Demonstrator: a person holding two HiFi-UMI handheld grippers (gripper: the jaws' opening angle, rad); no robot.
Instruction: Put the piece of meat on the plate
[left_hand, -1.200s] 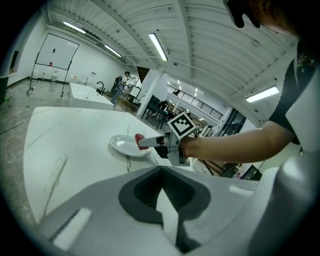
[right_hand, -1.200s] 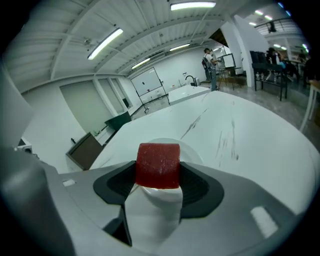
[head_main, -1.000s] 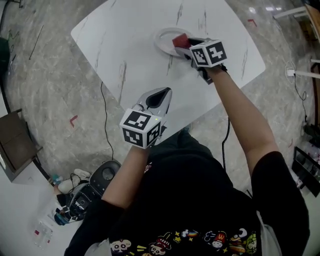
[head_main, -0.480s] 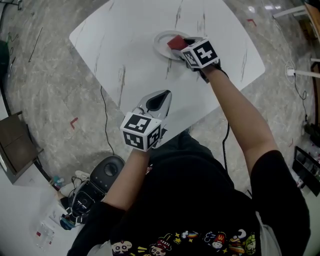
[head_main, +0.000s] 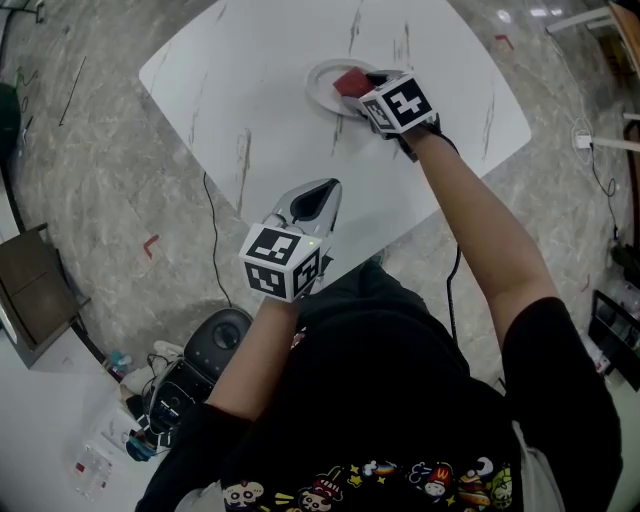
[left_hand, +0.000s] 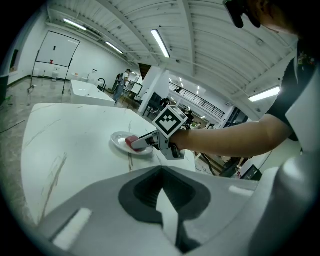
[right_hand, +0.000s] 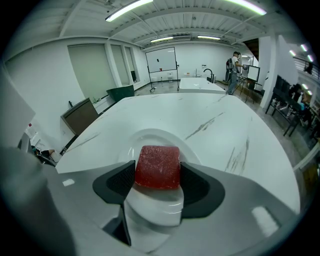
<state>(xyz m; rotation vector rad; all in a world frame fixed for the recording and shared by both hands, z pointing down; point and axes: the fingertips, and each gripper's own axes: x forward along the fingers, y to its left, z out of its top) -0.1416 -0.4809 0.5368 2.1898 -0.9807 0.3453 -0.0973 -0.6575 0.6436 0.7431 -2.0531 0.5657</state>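
Observation:
The piece of meat is a red block held between the pads of my right gripper, which is shut on it. In the right gripper view the meat hangs right over the white plate, whether touching it I cannot tell. The plate lies toward the far side of the white table. My left gripper hovers at the table's near edge, shut and holding nothing. From the left gripper view, the meat and plate show ahead, beyond my left gripper.
The table's near edge runs just under the left gripper. On the floor at lower left are a black device, a cable and a brown box.
My right gripper has carried the meat a little to the left, from the plate's right rim to over the plate. The left gripper has stayed put.

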